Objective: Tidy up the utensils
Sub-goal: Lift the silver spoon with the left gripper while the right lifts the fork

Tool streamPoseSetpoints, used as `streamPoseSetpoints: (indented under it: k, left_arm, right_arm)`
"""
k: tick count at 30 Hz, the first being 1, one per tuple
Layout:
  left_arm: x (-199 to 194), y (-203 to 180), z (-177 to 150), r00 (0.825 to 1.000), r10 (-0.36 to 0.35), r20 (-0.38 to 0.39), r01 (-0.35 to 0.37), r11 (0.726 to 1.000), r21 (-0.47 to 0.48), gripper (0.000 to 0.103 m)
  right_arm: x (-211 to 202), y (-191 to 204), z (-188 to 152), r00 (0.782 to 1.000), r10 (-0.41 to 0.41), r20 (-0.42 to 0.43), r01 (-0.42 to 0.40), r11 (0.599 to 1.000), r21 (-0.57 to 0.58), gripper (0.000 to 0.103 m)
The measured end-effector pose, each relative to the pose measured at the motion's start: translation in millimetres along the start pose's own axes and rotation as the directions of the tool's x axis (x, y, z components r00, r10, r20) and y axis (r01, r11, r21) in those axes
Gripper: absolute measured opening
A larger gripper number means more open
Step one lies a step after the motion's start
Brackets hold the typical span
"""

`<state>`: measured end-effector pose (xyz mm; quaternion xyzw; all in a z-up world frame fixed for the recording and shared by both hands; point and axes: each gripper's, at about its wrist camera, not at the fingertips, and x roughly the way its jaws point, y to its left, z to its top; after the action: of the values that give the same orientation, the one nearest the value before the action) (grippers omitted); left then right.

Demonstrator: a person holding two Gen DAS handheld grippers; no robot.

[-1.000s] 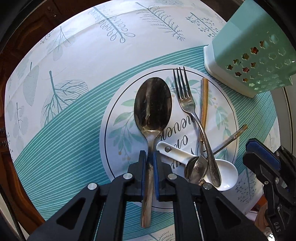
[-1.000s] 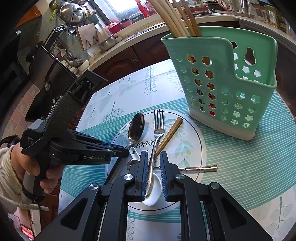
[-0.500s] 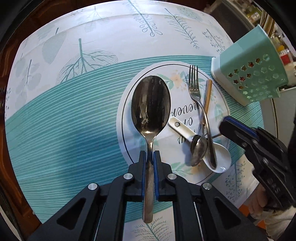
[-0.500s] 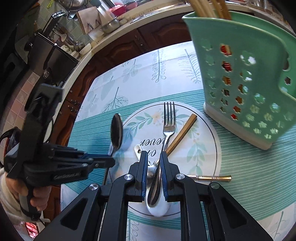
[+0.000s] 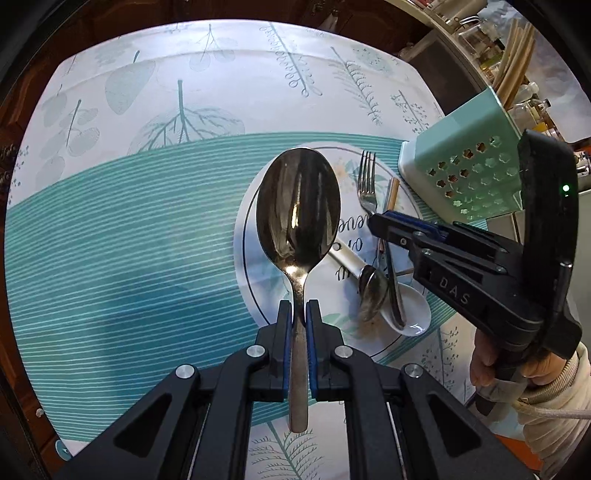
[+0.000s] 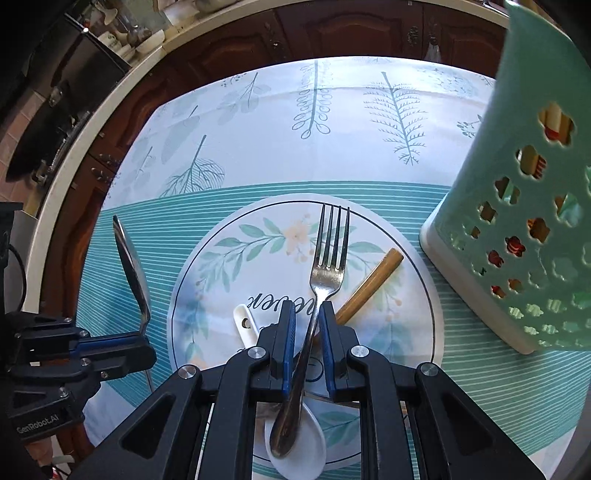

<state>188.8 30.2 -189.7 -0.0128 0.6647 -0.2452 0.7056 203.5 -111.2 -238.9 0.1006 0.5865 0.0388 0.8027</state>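
Observation:
My left gripper (image 5: pixel 299 308) is shut on the handle of a large metal spoon (image 5: pixel 298 214) and holds it above the table, left of the plate; it also shows edge-on in the right wrist view (image 6: pixel 127 254). My right gripper (image 6: pixel 306 314) is low over the round floral plate (image 6: pixel 229 254), its jaws a little apart on either side of the fork (image 6: pixel 328 254) handle. The fork lies on the plate with a white ceramic spoon (image 6: pixel 299 443), a small metal spoon (image 5: pixel 371 291) and a wooden chopstick (image 6: pixel 369 288). The mint-green utensil basket (image 6: pixel 524 229) stands at the right.
The basket holds several wooden chopsticks (image 5: pixel 515 62). A teal and white leaf-print cloth (image 6: pixel 332 122) covers the table. Dark wooden cabinets (image 6: pixel 332 29) and a kitchen counter with dishes (image 6: pixel 140 40) lie beyond the table's far edge.
My left gripper has lifted the large spoon off the plate and carried it up and leftward. My right gripper has come down over the fork handle and nearer the plate.

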Motion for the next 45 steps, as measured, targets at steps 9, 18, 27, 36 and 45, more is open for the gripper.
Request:
streamPoseSetpoints:
  k: [9, 18, 27, 36, 45]
  left_arm:
    - [0, 2, 2, 0.999, -0.036, 0.016, 0.036, 0.999, 0.014, 0.005]
    - [-9, -19, -2, 0.998, -0.059, 0.014, 0.058, 0.993, 0.107, 0.005]
    - [-26, -34, -12, 0.998, -0.051, 0.023, 0.047, 0.985, 0.164, 0.005]
    - [-49, -62, -18, 0.998, -0.054, 0.033, 0.045, 0.973, 0.228, 0.01]
    - [-86, -86, -6, 0.994, -0.078, 0.073, 0.059, 0.97, 0.234, 0.027]
  right_arm:
    - [-20, 10, -3, 0.965, 0.259, 0.044, -0.261, 0.964, 0.044, 0.014]
    - [-29, 26, -8, 0.942, 0.33, 0.057, -0.332, 0.943, 0.024, 0.017]
    - [-56, 20, -17, 0.927, 0.35, 0.138, -0.352, 0.936, -0.007, 0.006]
    - [-110, 10, -39, 0.925, 0.3, 0.233, -0.302, 0.953, -0.028, 0.003]
    - [-196, -37, -55, 0.902, 0.205, 0.38, -0.243, 0.968, 0.056, 0.003]
